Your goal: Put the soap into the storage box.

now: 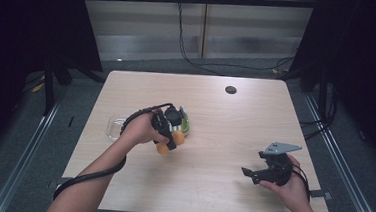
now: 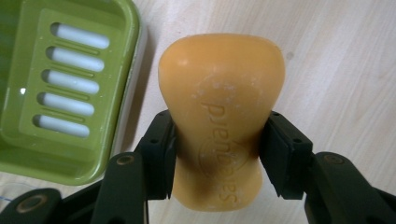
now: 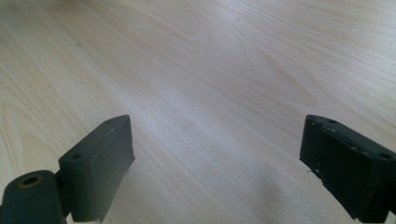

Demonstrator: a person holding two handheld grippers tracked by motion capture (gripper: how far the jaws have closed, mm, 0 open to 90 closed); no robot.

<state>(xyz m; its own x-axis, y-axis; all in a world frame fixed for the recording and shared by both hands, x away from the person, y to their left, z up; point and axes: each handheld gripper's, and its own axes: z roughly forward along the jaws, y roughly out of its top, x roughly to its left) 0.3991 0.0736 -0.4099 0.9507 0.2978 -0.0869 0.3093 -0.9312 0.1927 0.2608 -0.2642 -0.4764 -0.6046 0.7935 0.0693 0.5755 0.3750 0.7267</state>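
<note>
The orange soap bar [image 2: 222,121] carried an embossed word inside an oval, seen upside down in the left gripper view; the letters read roughly "pienbees", though the worn surface left the spelling unsure. The bar's long axis ran along the left claw [image 2: 217,154], its broader rounded end pointing away from the camera, and its narrowed waist was pinched between the two black jaws, one on each side. The bar sat just beside a green soap dish [image 2: 28,140] with five slotted drain openings showing white beneath. In the high view the left claw [image 1: 166,143] held the soap [image 1: 163,148] near the middle of the pale wooden surface [image 1: 235,124], close to the dish [image 1: 185,123] and a clear tray [image 1: 114,127]. The right claw [image 1: 249,174] hung over bare wood well apart from them, jaws spread wide with nothing between them [image 3: 217,163]. A small black disc [image 1: 231,90] lay near the far edge.
</note>
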